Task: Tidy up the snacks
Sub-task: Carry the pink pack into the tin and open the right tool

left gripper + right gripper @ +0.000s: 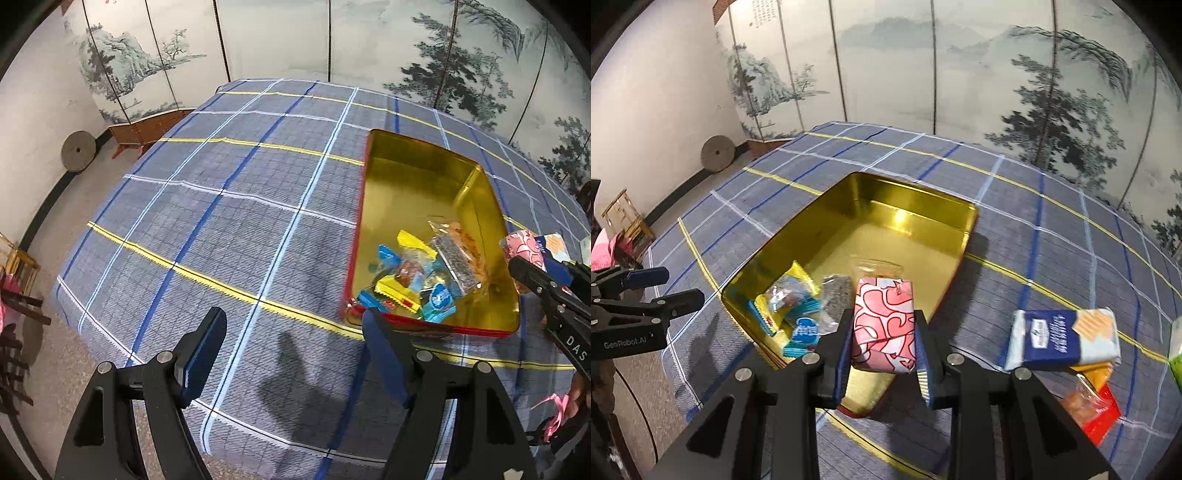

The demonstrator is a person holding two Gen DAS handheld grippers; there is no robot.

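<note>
A gold-lined tin with red outside (406, 177) (916, 206) lies on the checked blue tablecloth. Several wrapped snacks (417, 277) (798, 306) are heaped in its near end. My right gripper (882, 332) is shut on a pink-and-white patterned packet (882, 321) and holds it over the tin's near rim. In the left wrist view that packet (524, 247) and the right gripper (543, 280) show at the right edge. My left gripper (295, 339) is open and empty above the cloth, left of the tin. It appears at the left of the right wrist view (676, 288).
A blue-and-white cracker pack (1063, 336) and a red-and-orange snack bag (1097, 406) lie on the cloth right of the tin. A green item (1176, 354) peeks in at the right edge. A painted folding screen (295, 37) stands behind the table; the table's left edge drops to the floor.
</note>
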